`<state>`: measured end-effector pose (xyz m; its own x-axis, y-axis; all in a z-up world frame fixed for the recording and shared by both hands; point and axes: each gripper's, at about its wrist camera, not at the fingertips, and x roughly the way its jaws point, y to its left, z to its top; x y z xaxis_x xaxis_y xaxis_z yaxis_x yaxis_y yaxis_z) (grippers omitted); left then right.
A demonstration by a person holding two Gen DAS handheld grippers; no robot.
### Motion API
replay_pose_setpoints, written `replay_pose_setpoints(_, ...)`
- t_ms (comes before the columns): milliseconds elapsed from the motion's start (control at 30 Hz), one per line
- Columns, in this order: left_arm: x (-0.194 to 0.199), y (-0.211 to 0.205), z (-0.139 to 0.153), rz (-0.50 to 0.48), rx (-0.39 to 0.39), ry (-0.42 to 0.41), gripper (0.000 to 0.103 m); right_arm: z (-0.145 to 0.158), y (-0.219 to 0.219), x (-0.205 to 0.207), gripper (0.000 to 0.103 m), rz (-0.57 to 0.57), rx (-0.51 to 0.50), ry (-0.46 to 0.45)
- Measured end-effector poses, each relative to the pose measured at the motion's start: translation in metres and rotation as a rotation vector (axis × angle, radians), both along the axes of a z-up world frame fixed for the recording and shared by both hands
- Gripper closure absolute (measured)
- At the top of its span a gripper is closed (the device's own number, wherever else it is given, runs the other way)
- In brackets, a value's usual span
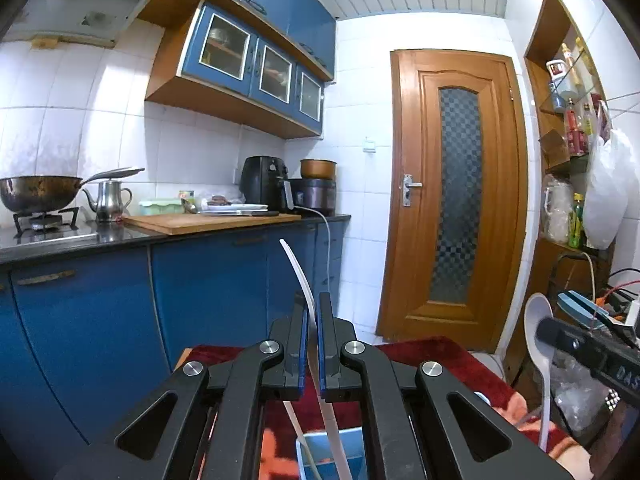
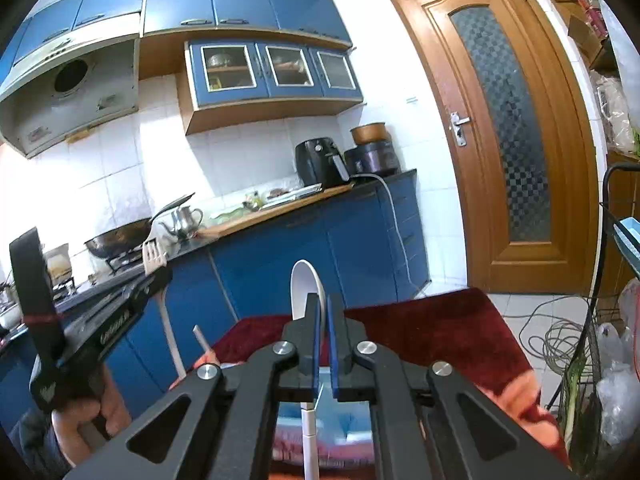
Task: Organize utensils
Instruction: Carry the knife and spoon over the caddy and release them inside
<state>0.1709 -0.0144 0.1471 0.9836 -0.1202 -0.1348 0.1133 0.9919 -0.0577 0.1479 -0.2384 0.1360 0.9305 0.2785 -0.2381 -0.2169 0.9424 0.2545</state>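
white plastic fork (image 1: 308, 300) is sitting clamped in the left tool (image 1: 313, 322), white spoon (image 2: 306, 284) pinched in the right tool (image 2: 323, 322) at three o'clock; both are hanging above the blue container (image 1: 340, 446), neither sorted yet.

Red-and-orange patterned cloth (image 1: 432, 356) over the table — a light-blue container (image 1: 344, 452) on it, near edge.

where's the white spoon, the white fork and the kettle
white spoon (image 2: 306, 280), right wrist view, on its bowl
white fork (image 2: 153, 257), right wrist view, on its tines
kettle (image 1: 107, 196), left wrist view, on its steel body
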Motion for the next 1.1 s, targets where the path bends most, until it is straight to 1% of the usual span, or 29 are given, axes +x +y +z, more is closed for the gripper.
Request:
replay_pose_setpoints(133,0.007,0.000,-0.010,0.014,0.008,0.000,0.099,0.000,0.007,0.015,0.098,-0.039,-0.024,-0.050)
replay_pose_setpoints(233,0.013,0.000,-0.017,0.018,-0.001,0.003,0.099,-0.002,0.011,0.026,0.098,-0.076,-0.038,-0.081)
replay_pose_setpoints(333,0.018,-0.001,-0.020,0.019,-0.021,-0.003,0.099,-0.005,0.014,0.035,0.098,-0.107,-0.051,-0.099)
replay_pose_setpoints(400,0.019,-0.002,-0.021,0.019,-0.028,-0.016,0.099,-0.008,0.016,0.039,0.098,-0.126,-0.081,-0.108)
replay_pose_setpoints(533,0.022,-0.005,-0.026,0.023,-0.034,-0.040,0.099,-0.020,0.020,0.046,0.098,-0.136,-0.125,-0.100)
replay_pose_setpoints(633,0.024,-0.007,-0.031,0.030,-0.041,-0.055,0.099,-0.026,0.021,0.048,0.098,-0.133,-0.126,-0.102)
replay_pose_setpoints(733,0.025,-0.010,-0.035,0.055,-0.030,-0.081,0.099,-0.027,0.020,0.049,0.098,-0.139,-0.127,-0.109)
replay_pose_setpoints(967,0.029,-0.013,-0.031,0.096,-0.041,-0.131,0.099,-0.026,0.016,0.055,0.098,-0.158,-0.102,-0.113)
replay_pose_setpoints(1100,0.030,-0.019,-0.042,0.104,-0.014,-0.123,0.099,-0.032,0.013,0.056,0.098,-0.155,-0.088,-0.099)
